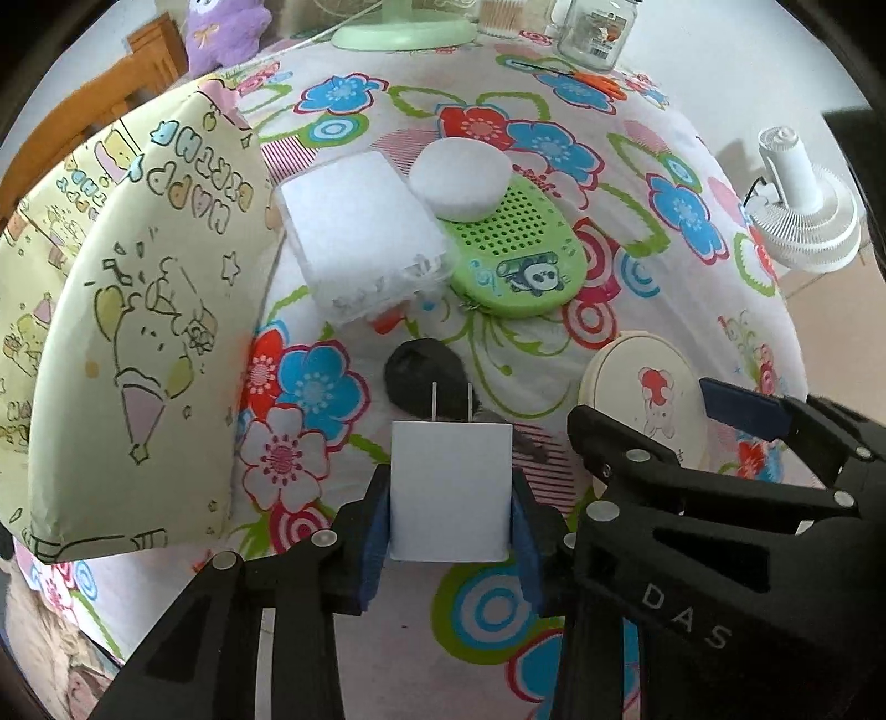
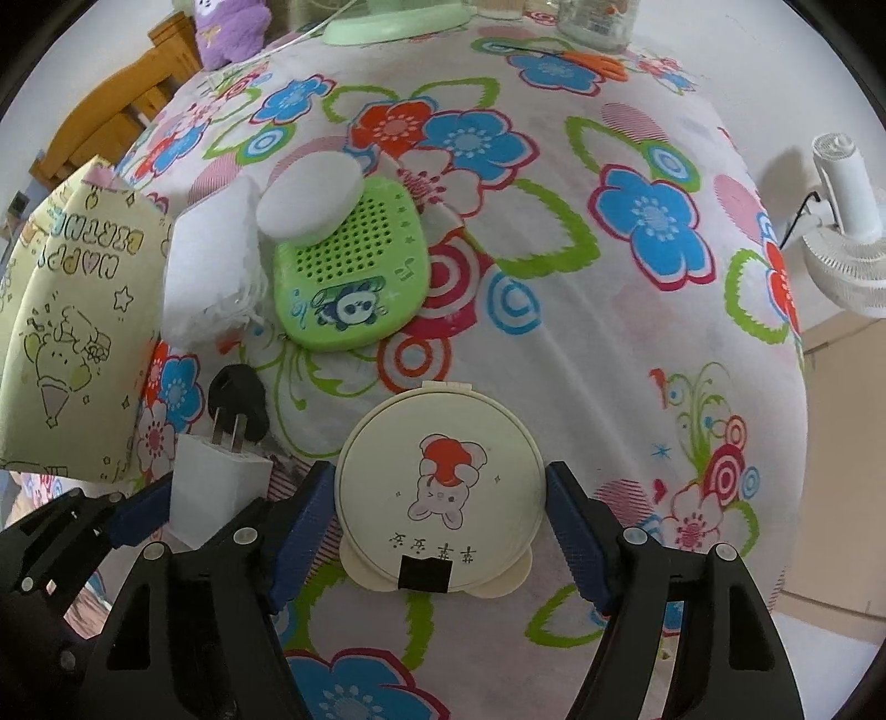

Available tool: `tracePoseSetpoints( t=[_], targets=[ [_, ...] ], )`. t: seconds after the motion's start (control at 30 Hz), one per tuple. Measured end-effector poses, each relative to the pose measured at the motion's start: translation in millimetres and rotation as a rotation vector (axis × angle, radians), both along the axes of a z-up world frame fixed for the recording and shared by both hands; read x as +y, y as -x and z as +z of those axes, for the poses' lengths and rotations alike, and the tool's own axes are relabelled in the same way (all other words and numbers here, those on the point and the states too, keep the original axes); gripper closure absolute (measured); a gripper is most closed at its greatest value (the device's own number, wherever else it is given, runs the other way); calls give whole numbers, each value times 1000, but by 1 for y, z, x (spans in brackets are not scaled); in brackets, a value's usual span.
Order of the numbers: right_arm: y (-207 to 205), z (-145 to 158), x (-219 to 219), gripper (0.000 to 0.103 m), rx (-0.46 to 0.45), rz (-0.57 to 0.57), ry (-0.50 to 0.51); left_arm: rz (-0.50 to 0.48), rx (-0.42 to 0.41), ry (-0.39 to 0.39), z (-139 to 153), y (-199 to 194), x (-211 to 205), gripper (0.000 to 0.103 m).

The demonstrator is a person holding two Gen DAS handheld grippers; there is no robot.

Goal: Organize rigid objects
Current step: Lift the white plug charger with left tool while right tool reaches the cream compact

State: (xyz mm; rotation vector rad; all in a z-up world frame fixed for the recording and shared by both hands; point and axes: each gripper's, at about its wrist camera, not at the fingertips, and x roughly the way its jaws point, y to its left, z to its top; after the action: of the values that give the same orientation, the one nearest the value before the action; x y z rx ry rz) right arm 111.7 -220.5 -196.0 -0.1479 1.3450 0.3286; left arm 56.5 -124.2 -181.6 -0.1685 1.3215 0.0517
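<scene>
**Grippers pointing down over charger and round case on floral cloth**

Grippers are both tilting steeply down at the flower-print cloth (image 2: pixel 637 343), side by side near its front edge. Left gripper (image 1: pixel 451 518) is clamping a white plug charger (image 1: pixel 449 487) between its blue pads (image 1: pixel 374 531); both pads are pressing on the charger's sides, prongs pointing away from the camera toward a black plug (image 1: pixel 423 376) lying just beyond. Right gripper (image 2: pixel 443 518) is sitting partly open, straddling a cream round case (image 2: pixel 440 487) with a cartoon bunny on the lid; the left finger is lying close against the rim, the right finger is standing just clear, and contact is too close to call. The case is resting flat on the cloth, hinge end away, black tab toward the camera.

Further back, toward the middle of the cloth, a green panda speaker (image 2: pixel 354 271) is lying flat with a white round puck (image 2: pixel 310 202) resting on its far end, and a clear plastic box (image 1: pixel 360 238) is touching its left side. A yellow birthday gift bag (image 1: pixel 127 332) is standing at the left edge. A glass jar (image 1: pixel 595 27) and orange scissors (image 1: pixel 601 83) are sitting at the far edge.
</scene>
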Motion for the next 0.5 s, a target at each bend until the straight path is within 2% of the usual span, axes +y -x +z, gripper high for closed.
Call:
tracePoseSetpoints(
  t=[0.5],
  targets=[
    [-8,42,-22,26,-53,-36,-11,-28,-28,-58,32,-25,-23,63]
  ],
)
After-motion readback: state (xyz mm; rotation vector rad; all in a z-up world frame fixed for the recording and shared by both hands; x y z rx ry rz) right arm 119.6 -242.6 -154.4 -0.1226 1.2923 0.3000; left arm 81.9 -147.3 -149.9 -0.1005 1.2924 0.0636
